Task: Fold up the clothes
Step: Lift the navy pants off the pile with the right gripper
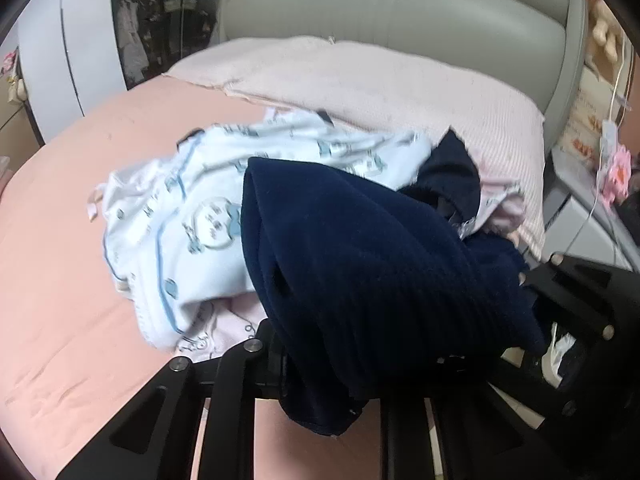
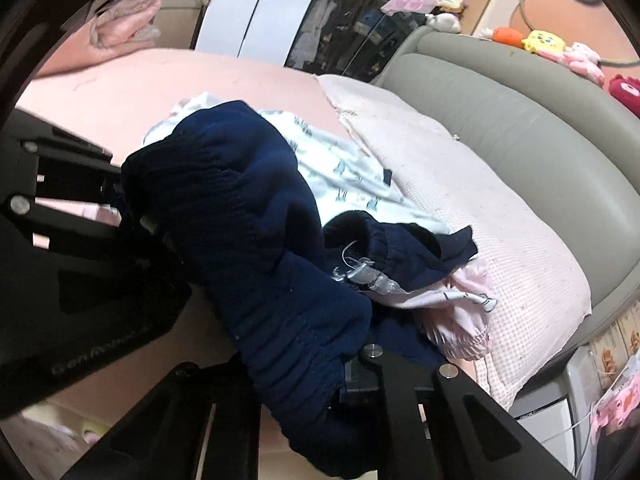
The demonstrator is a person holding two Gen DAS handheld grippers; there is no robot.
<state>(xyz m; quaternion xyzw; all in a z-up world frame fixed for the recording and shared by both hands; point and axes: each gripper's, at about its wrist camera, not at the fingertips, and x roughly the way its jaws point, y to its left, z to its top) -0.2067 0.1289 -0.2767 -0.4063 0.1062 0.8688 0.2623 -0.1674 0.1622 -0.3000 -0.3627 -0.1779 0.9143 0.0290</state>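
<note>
Item one: navy garment (image 1: 360,264), a thick ribbed knit, dark blue, soft and heavily bunched. It is hanging over the pink bed (image 1: 72,208), stretched between the two grippers and lifted clear of the sheet.

Item two: left gripper (image 1: 320,384), black metal with bolt heads. The navy garment is draping down through its fingers, whose tips are lying buried under the cloth; the jaws are closing on a fold of it, with the hem trailing out below.

Item three: right gripper (image 2: 304,380), same build. The ribbed waistband end of the navy garment (image 2: 256,240) is running down between its fingers and is being pinched there; the fingertips themselves are hiding under the fabric. In this view the left gripper (image 2: 136,216) is showing at the far edge of the garment, gripping its other end.

Item four: pale blue garment (image 1: 192,216), thin printed cotton with small cartoon motifs and blue piping, lying crumpled on the bed just behind the navy garment.

Item five: pink garment (image 2: 460,304), light printed cotton with a gathered edge, lying on the bed beside the navy garment, toward the headboard.

Item six: pale pink textured pillow (image 1: 384,88), lying along the head of the bed.

Item seven: grey padded headboard (image 1: 400,12), smooth and leather-like, curving behind the bed.
</note>
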